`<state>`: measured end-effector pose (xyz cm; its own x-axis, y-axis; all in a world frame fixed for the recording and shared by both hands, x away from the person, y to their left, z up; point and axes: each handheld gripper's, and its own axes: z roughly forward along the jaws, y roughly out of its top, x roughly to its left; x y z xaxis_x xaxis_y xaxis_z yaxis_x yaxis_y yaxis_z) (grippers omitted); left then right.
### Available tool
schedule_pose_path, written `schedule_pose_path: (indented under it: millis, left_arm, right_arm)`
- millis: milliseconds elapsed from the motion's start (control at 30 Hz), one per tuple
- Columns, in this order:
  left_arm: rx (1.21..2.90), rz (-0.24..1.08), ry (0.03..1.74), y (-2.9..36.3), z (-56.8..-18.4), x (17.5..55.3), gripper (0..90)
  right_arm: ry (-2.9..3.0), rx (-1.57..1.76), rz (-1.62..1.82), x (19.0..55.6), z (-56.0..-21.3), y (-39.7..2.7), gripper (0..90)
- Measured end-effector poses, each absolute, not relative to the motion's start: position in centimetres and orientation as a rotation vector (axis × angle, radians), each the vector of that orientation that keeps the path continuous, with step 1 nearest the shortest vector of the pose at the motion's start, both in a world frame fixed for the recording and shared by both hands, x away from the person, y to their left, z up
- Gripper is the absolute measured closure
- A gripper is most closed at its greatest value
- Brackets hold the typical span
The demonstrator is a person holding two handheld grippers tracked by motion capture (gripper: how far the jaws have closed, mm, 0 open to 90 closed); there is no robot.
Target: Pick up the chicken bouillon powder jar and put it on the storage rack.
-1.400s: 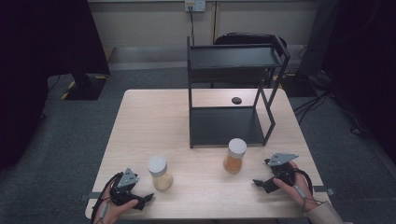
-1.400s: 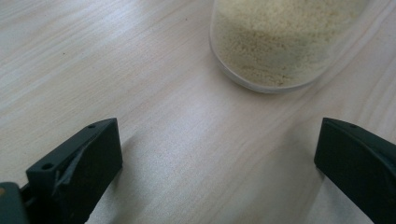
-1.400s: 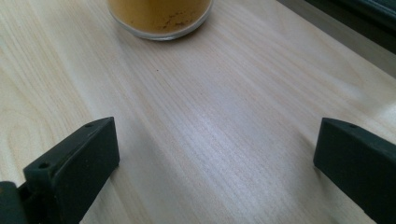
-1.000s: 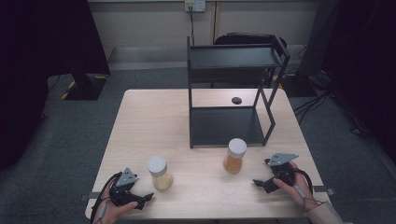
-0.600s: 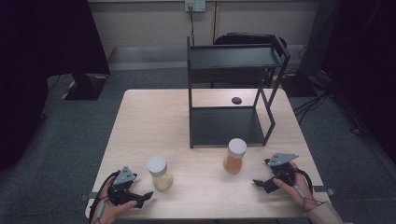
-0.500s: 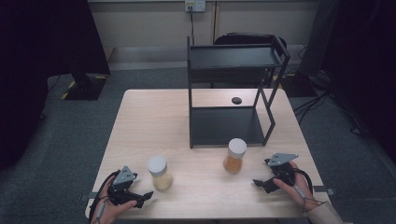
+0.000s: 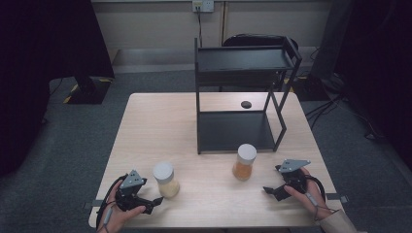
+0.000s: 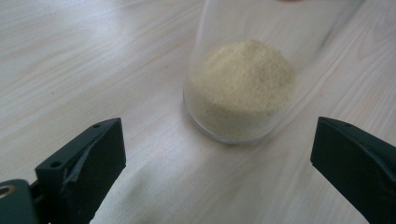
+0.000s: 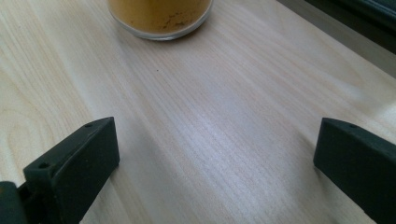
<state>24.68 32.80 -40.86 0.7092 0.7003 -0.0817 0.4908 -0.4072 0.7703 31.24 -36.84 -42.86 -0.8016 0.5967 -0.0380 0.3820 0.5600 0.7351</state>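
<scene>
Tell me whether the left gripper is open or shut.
Open. In the left gripper view its two black jaws stand wide apart, with the jar of pale powder ahead between them, untouched. Left gripper.

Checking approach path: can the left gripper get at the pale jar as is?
Probably yes. The left gripper has its jaws wide open, aimed at the pale jar, with bare table between them and nothing in the way.

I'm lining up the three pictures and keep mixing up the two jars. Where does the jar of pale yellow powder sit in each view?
High view: the pale yellow powder jar stands near the table's front left, just beyond the left claw.
Left gripper view: the jar sits top centre, ahead of the open jaws.
Right gripper view: not in it; the jar there is the orange powder jar.
Shared landmark: the light wooden tabletop.
</scene>
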Motion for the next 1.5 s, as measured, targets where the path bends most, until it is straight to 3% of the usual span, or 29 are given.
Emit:
schedule_pose_path:
  millis: [1167,1500]
  left_arm:
    - [2.036,0.331,0.855,30.8,-38.9,26.4,3.3]
    - [2.023,0.322,0.839,29.9,-39.1,27.0,11.6]
  right_arm:
    - [2.514,0.81,1.084,31.2,-42.9,-36.8,0.0]
    - [2.514,0.809,1.084,31.2,-42.9,-36.8,0.0]
